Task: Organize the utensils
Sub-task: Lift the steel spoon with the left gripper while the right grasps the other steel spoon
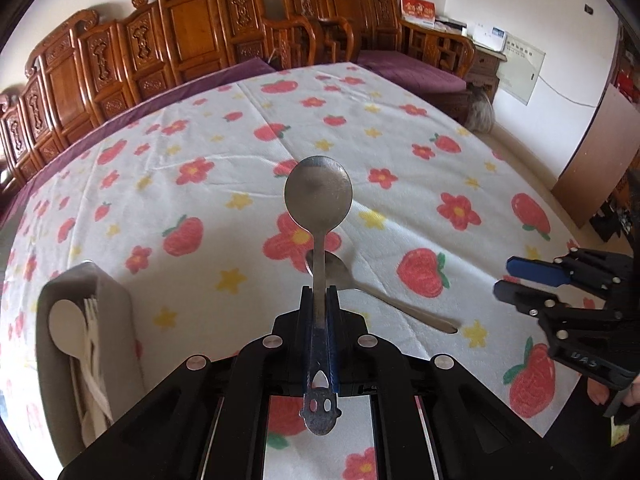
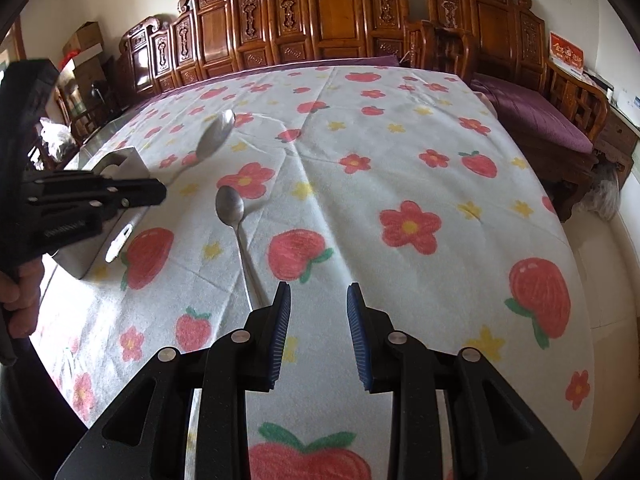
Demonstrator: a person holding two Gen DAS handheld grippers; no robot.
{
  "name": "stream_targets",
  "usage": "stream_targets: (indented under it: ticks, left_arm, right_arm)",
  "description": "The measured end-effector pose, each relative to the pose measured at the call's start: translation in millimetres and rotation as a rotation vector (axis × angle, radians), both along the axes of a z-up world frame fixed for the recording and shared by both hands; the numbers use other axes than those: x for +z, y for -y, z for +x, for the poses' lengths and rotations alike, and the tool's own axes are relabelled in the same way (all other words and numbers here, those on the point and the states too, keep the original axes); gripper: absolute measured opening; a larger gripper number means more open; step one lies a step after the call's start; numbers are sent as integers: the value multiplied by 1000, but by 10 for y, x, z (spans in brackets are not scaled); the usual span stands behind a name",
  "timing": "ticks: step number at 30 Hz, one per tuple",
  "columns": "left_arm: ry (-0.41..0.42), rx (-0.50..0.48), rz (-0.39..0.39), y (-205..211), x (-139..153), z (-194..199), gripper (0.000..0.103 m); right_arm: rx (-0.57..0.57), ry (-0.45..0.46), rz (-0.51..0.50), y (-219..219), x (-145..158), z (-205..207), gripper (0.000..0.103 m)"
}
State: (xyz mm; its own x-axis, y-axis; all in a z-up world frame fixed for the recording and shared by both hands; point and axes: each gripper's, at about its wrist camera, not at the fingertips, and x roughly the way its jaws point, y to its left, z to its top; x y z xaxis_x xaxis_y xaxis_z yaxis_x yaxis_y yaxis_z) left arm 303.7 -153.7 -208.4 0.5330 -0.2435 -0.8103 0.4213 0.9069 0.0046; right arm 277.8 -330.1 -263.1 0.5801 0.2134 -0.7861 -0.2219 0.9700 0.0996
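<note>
The only lettering clear enough to read is "UAS", embossed on the black plastic body of the right gripper [image 1: 505,278]; the red card with gold characters [image 1: 417,11] on the carved wooden bench [image 1: 436,46] is too blurred to read

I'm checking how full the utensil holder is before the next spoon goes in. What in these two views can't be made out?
- Holder contents, left wrist view: only a pale spoon and pale fork tines show; the wall hides the rest.
- Holder, right wrist view: the left gripper covers its opening.
- Held spoon, right wrist view: blurred bowl; handle hidden.
- Spoon on the tablecloth: handle end hidden behind the right gripper; bowl partly hidden in the left wrist view.
</note>
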Motion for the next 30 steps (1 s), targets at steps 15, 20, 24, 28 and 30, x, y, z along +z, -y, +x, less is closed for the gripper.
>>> stream_targets:
  ticks: [15,20,24,28,30]
  left_arm:
    - [64,45,-49,-573,373,-203,6]
    - [84,57,-58,-715,465,-242,6]
    - [95,64,-62,-781,522,-271,6]
    - [102,70,-62,-839,555,-292,6]
    - [105,75,-63,-872,571,-309,6]
  right_arm:
    - [134,-31,7,-859,-173,806,46]
    - [153,-56,-16,-1010,-275,969,46]
    - [166,-51,-66,-1093,-319,998,46]
    - [172,-39,-109,-1127,-319,985,32]
    - [182,-46,-113,-1134,-325,978,32]
